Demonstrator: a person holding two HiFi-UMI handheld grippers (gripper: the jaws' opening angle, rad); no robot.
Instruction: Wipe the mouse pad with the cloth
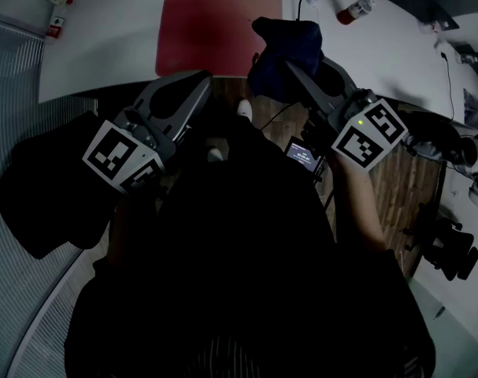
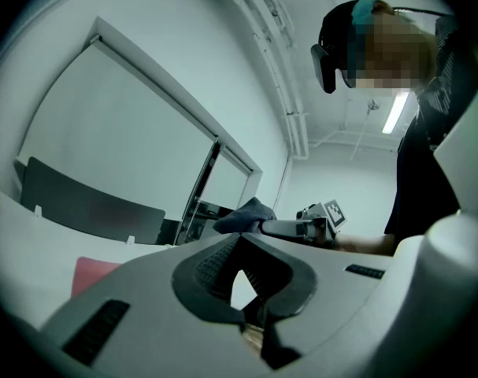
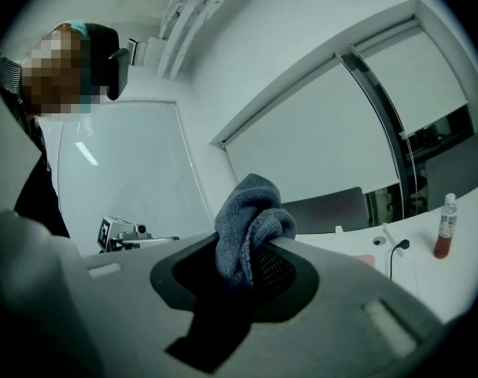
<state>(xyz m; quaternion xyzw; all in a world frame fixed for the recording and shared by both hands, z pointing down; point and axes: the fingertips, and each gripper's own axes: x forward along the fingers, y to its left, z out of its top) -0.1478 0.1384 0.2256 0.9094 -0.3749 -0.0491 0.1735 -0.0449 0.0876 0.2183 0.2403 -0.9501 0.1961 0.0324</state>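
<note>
A red mouse pad point(image 1: 219, 26) lies flat on the white table point(image 1: 105, 46), at the far centre of the head view. My right gripper point(image 1: 292, 68) hovers over the table's near edge, just right of the pad, shut on a bunched dark blue cloth point(image 1: 290, 47). In the right gripper view the cloth point(image 3: 250, 227) bulges up out of the jaws of that gripper point(image 3: 254, 246). My left gripper point(image 1: 201, 81) is held off the table's near edge, short of the pad, shut and empty. In the left gripper view, a pink corner of the pad point(image 2: 93, 274) shows past the left gripper point(image 2: 239, 242).
A red-and-white spray bottle point(image 1: 355, 9) and a black cable point(image 1: 305, 2) sit right of the pad. A small bottle point(image 1: 56, 6) stands at the table's far left. Dark chairs stand behind the table point(image 3: 333, 207) and on the wooden floor at the right point(image 1: 451, 246).
</note>
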